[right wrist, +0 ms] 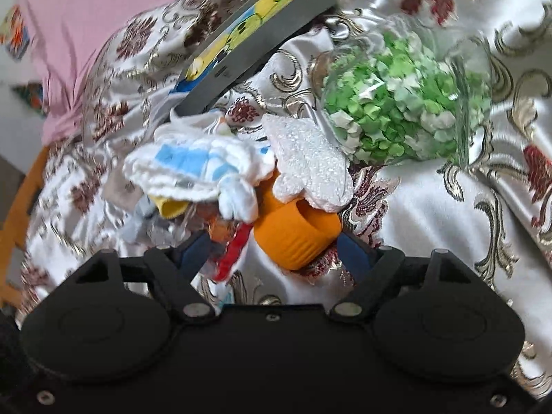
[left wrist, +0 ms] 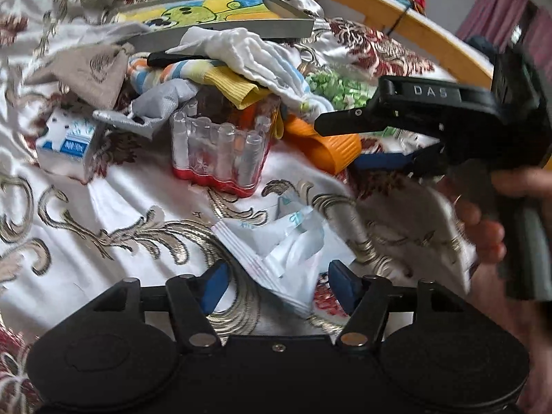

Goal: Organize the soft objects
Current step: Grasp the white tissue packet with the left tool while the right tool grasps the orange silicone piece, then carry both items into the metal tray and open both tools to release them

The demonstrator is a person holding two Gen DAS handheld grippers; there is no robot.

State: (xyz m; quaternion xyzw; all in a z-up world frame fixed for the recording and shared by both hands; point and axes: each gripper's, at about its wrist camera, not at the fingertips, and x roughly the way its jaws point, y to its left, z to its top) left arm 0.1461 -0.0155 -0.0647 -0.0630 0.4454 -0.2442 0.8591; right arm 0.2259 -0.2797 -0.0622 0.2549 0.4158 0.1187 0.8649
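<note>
Orange sock [right wrist: 296,234] between right gripper [right wrist: 276,255] jaws, untouched.

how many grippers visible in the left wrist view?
2. The left gripper spans the bottom edge, over a white plastic packet. The right gripper reaches in from the right toward the orange ribbed cuff.

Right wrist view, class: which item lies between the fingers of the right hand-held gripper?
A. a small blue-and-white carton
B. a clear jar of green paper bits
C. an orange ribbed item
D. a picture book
C: the orange ribbed item sits between the open fingers of the right hand-held gripper.
</note>
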